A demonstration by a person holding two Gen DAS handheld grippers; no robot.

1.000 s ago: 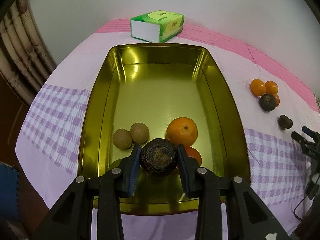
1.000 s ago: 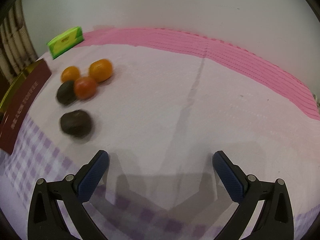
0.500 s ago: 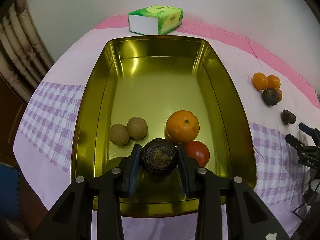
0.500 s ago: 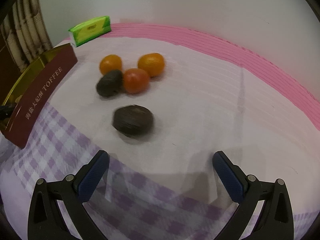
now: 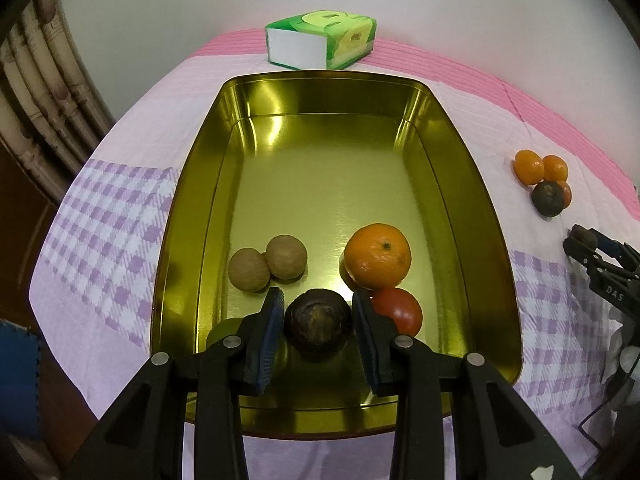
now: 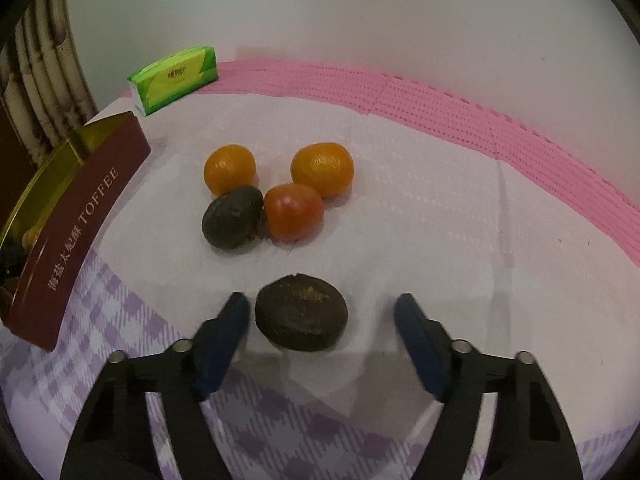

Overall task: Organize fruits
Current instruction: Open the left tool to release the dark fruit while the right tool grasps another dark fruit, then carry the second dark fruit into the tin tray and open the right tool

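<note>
The table (image 5: 120, 208), covered in a pink and purple-checked cloth, fills both views. A gold tin (image 5: 472, 184) takes up the centre of the left wrist frame and is seen edge-on at the far left of the right wrist frame, evidently serving as the collecting place for the fruit. A green tissue box (image 5: 320, 42) is seen at top centre, behind the tin and apart from the work. Low in the tin, an orange (image 5: 378, 256) and a tomato (image 5: 398, 310) are grouped at right of centre, touching, and two brown fruits (image 5: 266, 264) at left of centre, which suggests sorting by kind. The left gripper (image 5: 318, 314) is seen at bottom centre, its jaws closed around a dark fruit (image 5: 318, 328) held low over the tin's near end, probably so that it can be set down between the groups; whether it touches the floor cannot be told. In the right wrist frame, the right gripper (image 6: 322, 314) is seen at bottom centre with jaws spread wide either side of another dark fruit (image 6: 302, 312) lying on the cloth, the left pad almost touching it; a grasp appears to be in preparation. Four loose fruits (image 6: 276, 196) are clustered at centre, just beyond it.
</note>
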